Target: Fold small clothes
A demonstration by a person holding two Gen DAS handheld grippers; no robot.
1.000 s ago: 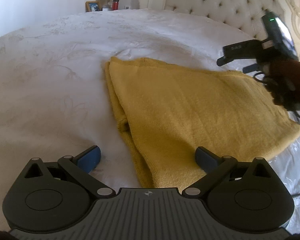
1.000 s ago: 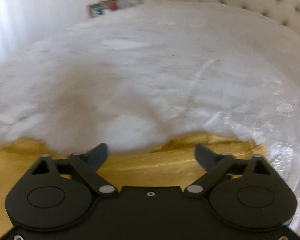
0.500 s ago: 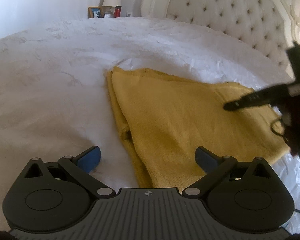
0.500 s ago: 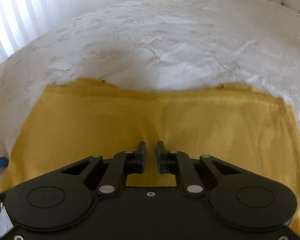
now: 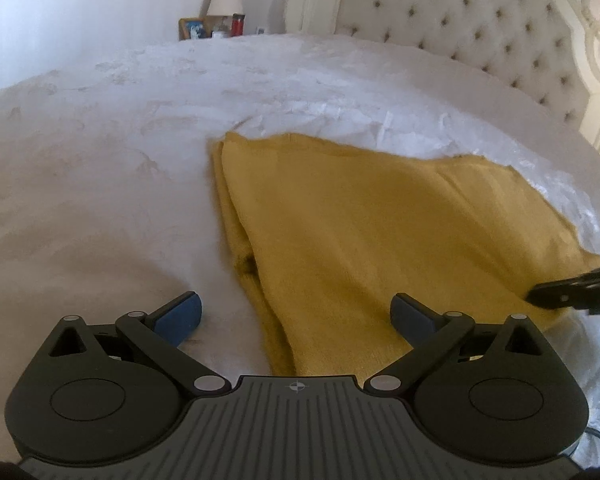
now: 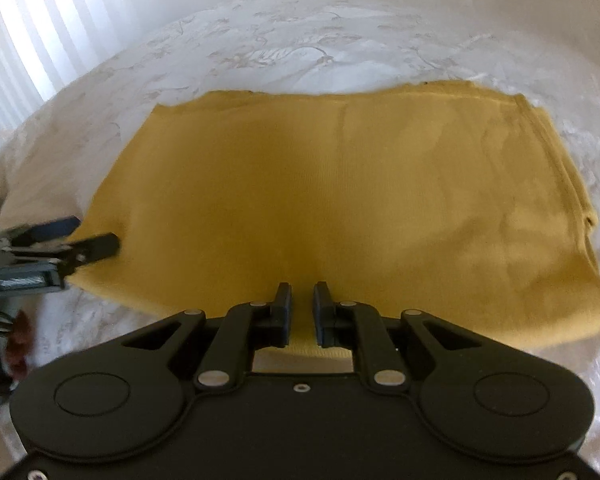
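Note:
A mustard-yellow knit garment lies folded flat on the white bedspread; it also shows in the right wrist view. My left gripper is open, its fingers straddling the garment's near folded edge just above the bed. It appears in the right wrist view at the cloth's left corner. My right gripper has its jaws nearly together at the garment's near edge, with a narrow gap; cloth shows between them. Its finger tip shows in the left wrist view at the cloth's right corner.
A tufted headboard stands at the bed's far right. A nightstand with a lamp, a photo frame and a red item lies beyond the bed. Window blinds are on the left.
My right gripper swung down from above the far side to the garment's near right edge and its jaws closed up. My left gripper stayed open and drew back slightly.

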